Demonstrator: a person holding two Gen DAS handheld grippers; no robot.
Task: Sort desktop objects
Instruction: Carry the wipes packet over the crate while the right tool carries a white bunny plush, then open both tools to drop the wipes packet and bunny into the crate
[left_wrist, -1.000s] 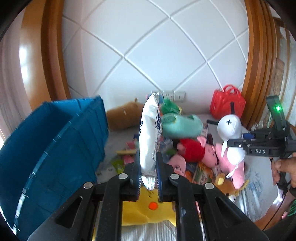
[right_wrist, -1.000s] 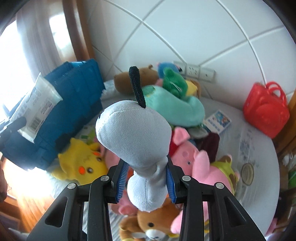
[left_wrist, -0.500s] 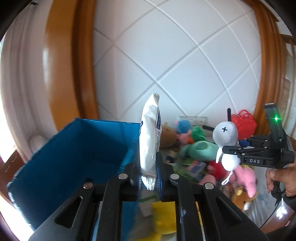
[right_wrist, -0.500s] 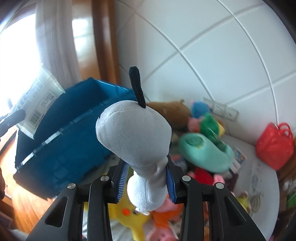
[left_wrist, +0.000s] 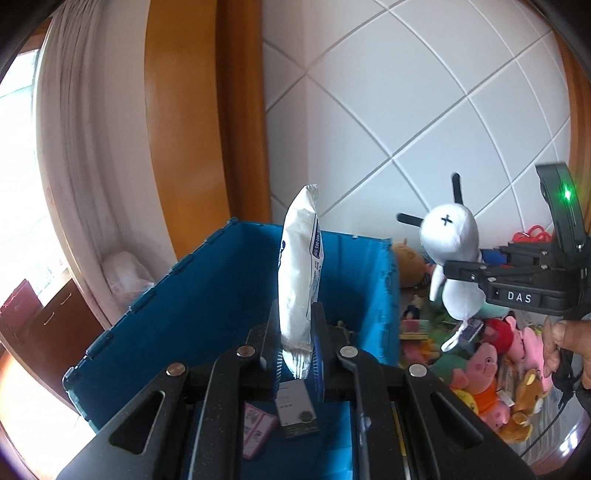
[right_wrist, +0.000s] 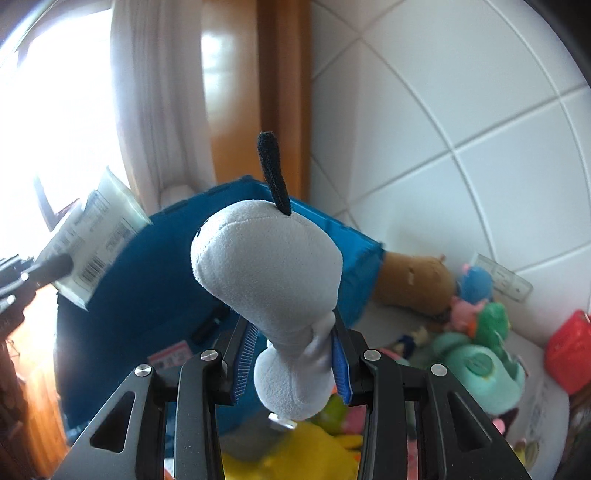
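Now the left gripper (left_wrist: 298, 343) is pinching the upright white packet (left_wrist: 299, 273) directly above the blue crate (left_wrist: 155, 314), while the right gripper (right_wrist: 293, 363) is clamping the white plush (right_wrist: 269, 273) just right of it.

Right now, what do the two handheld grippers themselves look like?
Both are black metal frames with triangular cutouts, silver round bolts and blue ribbed pads on the fingers. The right gripper, seen from the left wrist camera, carries white "DAS" lettering, a lit green light and a thin black cable.
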